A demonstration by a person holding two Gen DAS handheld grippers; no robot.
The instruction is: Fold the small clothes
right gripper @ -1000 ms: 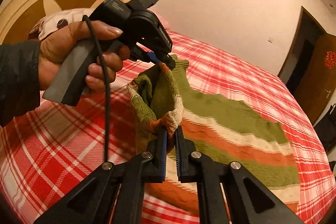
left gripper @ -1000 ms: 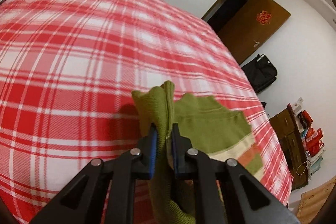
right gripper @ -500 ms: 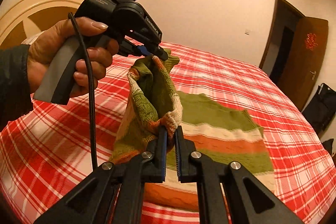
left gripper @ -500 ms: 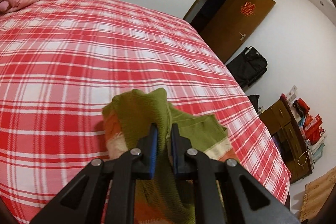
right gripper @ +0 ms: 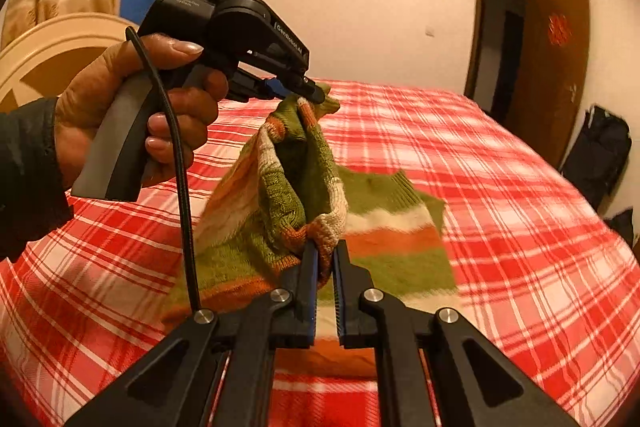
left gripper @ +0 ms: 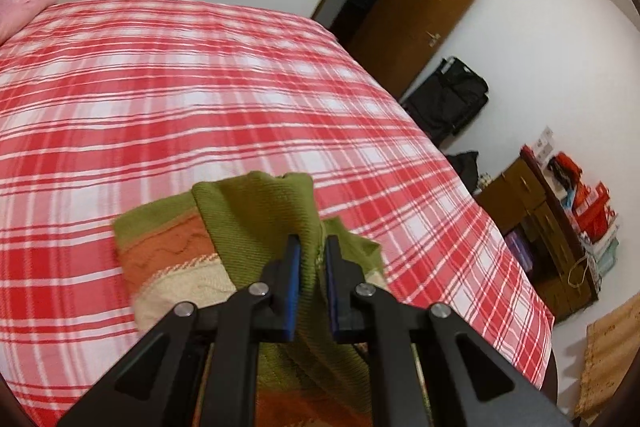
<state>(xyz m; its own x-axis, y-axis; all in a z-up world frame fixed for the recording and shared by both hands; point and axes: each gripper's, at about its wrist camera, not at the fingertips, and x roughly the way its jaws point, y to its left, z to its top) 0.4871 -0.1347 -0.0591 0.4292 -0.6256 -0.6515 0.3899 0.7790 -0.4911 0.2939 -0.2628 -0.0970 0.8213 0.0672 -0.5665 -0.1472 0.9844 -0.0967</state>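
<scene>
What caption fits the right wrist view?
Both grippers, right and left, pinch a striped knit sweater above the plaid bed.

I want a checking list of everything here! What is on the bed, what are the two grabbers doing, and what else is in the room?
Surface: bed with red and white checked sheet.
Job's things: one green, orange and cream striped sweater, one side lifted, the rest lying on the sheet.
Clutter: nothing seen on the sheet besides a pink pillow at its far corner.
Grippers: left gripper shut on the sweater's green edge; right gripper shut on a striped cuff.
Cables: black cable hanging from the left gripper's handle.
Surroundings: open brown door, black bag, wooden cabinet with boxes.
</scene>
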